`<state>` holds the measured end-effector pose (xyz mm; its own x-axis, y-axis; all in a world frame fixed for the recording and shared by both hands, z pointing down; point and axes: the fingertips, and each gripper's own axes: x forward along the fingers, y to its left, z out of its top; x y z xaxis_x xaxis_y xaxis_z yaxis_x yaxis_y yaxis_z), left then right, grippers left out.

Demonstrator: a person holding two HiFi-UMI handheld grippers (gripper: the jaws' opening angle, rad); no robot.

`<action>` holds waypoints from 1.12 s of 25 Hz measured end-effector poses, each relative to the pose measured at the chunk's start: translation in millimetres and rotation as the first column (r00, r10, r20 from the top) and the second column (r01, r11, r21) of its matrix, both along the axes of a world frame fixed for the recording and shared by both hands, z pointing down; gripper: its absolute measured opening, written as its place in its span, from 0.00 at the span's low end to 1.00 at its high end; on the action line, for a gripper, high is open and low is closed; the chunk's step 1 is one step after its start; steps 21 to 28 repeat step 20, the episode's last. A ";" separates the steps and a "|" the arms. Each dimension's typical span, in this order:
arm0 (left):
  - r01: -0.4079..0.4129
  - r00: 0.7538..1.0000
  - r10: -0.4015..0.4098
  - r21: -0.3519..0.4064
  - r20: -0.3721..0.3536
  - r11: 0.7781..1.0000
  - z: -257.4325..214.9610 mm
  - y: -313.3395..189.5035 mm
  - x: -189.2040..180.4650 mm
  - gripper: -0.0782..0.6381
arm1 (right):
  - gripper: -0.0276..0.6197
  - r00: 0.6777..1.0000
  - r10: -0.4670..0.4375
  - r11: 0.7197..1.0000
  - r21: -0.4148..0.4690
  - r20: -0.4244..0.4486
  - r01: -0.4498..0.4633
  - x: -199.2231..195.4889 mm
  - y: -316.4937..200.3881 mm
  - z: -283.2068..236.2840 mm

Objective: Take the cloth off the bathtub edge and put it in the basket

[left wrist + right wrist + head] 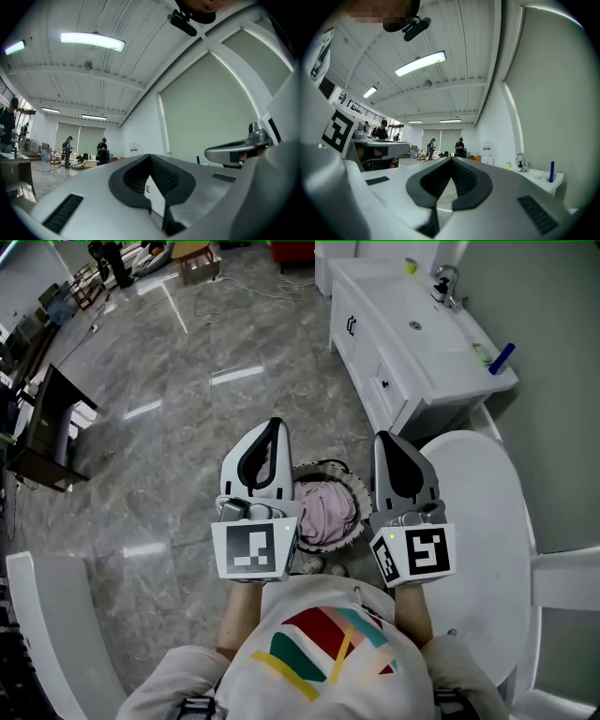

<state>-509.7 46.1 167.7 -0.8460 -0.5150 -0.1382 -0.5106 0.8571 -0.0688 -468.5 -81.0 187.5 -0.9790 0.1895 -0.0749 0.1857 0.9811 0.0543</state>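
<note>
The glossy grey marble floor (187, 409) carries a round basket (328, 466), a white vanity cabinet (370, 352) and a white bathtub (487, 521).

A mock bathroom built into one corner of a big open hall, more a studio or lab than a home. A white vanity (403, 362) with a tap (446, 282) and a white bathtub (497, 549) stand on a grey marble-look floor (187, 409). The same floor runs on to a dark desk (52, 427) and loose cables (272, 282). The gripper views show a high ribbed ceiling (454, 37) with strip lights (92, 41), and people (102, 150) standing far off
</note>
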 end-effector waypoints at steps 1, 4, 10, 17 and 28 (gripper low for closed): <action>-0.003 1.000 0.003 0.004 -0.001 1.000 0.1 -0.3 0.1 0.13 | 0.06 1.000 0.001 1.000 0.002 0.001 -0.001 0.5 0.4 -0.6; 0.002 1.000 -0.003 -0.007 -0.030 1.000 5.5 1.8 -0.8 0.13 | 0.06 1.000 0.003 1.000 0.006 0.006 -0.003 1.7 1.3 -1.7; 0.006 1.000 -0.006 -0.011 -0.023 1.000 6.5 5.8 -2.3 0.13 | 0.06 1.000 0.004 1.000 0.014 -0.001 -0.004 1.7 3.3 0.1; 0.006 1.000 -0.006 -0.031 -0.029 1.000 12.2 8.9 -2.6 0.13 | 0.06 1.000 0.011 1.000 0.012 -0.003 -0.011 1.6 3.9 2.0; 0.003 1.000 -0.003 -0.009 -0.025 1.000 13.4 7.6 -2.6 0.13 | 0.06 1.000 0.015 1.000 0.010 -0.015 -0.014 0.4 2.5 5.5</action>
